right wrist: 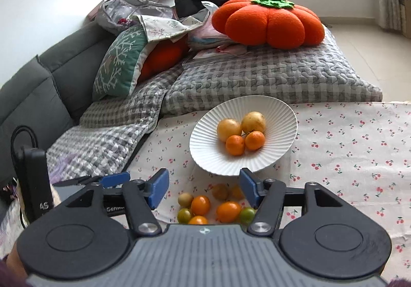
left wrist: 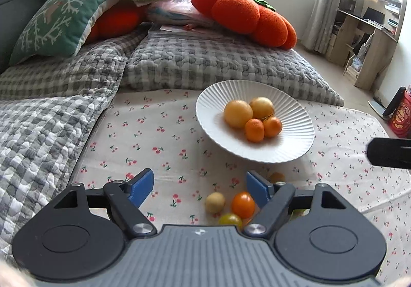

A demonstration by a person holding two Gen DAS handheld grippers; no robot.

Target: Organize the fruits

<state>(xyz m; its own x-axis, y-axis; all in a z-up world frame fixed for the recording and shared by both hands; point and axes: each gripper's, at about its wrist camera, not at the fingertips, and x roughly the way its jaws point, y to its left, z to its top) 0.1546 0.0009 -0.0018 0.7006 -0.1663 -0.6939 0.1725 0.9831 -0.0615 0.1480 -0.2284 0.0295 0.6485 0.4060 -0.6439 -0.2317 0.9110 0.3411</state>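
A white ribbed plate (left wrist: 295, 138) (right wrist: 205, 148) on the cherry-print cloth holds two yellow fruits (left wrist: 237, 113) (right wrist: 229, 130) and two small oranges (left wrist: 254, 130) (right wrist: 235, 145). Several small loose fruits lie on the cloth in front of it: an orange one (left wrist: 243, 204) (right wrist: 200, 205), a pale one (left wrist: 215, 202) (right wrist: 185, 199), a yellow-green one (left wrist: 230, 219) (right wrist: 184, 215). My left gripper (left wrist: 199, 188) is open and empty just above them. My right gripper (right wrist: 204, 185) is open and empty over the same pile. The left gripper also shows in the right wrist view (right wrist: 113, 180).
A grey checked quilt (left wrist: 205, 63) (right wrist: 257, 81) covers the sofa behind the table. An orange pumpkin cushion (left wrist: 244, 15) (right wrist: 269, 22) and a green pillow (left wrist: 59, 20) (right wrist: 118, 63) lie on it. A desk (left wrist: 370, 38) stands far right.
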